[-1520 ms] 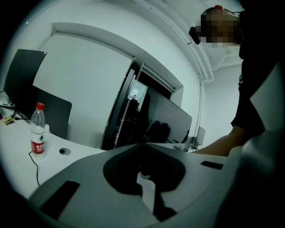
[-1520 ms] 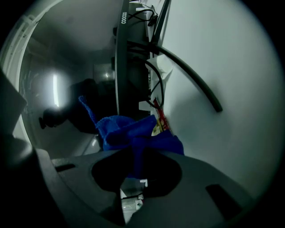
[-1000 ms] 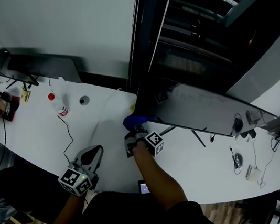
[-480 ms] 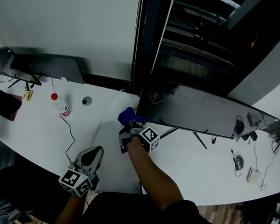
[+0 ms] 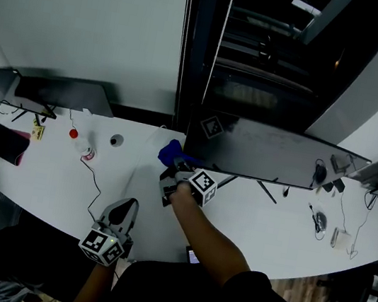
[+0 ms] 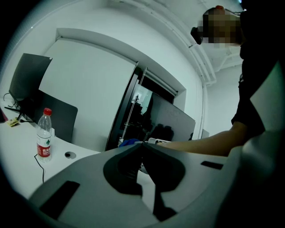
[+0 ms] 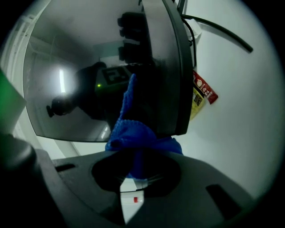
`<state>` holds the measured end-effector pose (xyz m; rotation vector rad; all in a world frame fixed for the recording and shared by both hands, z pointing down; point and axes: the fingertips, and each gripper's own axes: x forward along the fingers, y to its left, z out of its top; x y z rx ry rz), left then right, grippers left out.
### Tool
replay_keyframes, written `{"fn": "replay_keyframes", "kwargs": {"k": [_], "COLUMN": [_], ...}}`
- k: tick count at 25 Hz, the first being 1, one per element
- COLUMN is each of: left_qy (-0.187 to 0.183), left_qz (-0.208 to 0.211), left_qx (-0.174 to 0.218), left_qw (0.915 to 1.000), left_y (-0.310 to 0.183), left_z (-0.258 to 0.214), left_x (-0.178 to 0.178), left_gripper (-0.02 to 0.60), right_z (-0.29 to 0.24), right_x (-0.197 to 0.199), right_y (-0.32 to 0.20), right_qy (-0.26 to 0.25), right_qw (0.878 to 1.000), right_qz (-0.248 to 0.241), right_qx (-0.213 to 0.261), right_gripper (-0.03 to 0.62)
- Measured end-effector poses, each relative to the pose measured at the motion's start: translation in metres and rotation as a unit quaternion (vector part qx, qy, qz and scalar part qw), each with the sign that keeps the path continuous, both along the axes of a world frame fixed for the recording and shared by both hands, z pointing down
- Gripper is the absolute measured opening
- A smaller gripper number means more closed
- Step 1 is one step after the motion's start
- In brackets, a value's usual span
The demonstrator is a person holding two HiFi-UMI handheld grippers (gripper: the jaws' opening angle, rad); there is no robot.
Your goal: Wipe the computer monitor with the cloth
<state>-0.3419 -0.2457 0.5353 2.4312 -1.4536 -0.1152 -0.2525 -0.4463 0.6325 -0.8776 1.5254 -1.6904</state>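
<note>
Two handheld grippers are over a white desk (image 5: 49,173). The right gripper (image 5: 173,171) is clamped on a bunched blue cloth (image 5: 170,152), held against the left edge of the dark computer monitor (image 5: 261,150), while the left gripper (image 5: 121,211) hangs near the desk's front edge, jaws together and empty. The cloth looks soft, light and floppy, best pinched across its gathered middle; the thin screen probably needs gentle pressure.

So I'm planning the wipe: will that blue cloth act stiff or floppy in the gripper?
Likely floppy: the cloth bunches and folds where the right gripper is shut on it. Probably light and soft too, as its free end lies crumpled by the monitor edge.
</note>
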Motion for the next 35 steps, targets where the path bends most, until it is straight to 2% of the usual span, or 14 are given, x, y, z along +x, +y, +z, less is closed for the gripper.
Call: {"fn": "replay_keyframes", "kwargs": {"k": [23,28,35], "left_qy": [-0.001,-0.004,-0.003], "left_qz": [-0.003,-0.002,-0.002], "left_qx": [0.017,0.020,0.021], "left_qw": [0.9999,0.9998,0.9998], "left_y": [0.010,0.012,0.017], "left_z": [-0.010,-0.012,-0.014], "left_x": [-0.001,0.001,0.001], "left_gripper": [-0.006,-0.006,-0.006], "right_z": [-0.114,-0.137,-0.169], "right_x": [0.002,0.002,0.001], "right_y": [-0.002,0.005,0.006], "right_qy": [-0.063,-0.079,-0.101], "right_qw": [0.993,0.992,0.986], "right_qz": [-0.018,-0.021,-0.022], "right_qx": [0.096,0.099,0.128], "right_gripper": [0.067,0.067,0.067]}}
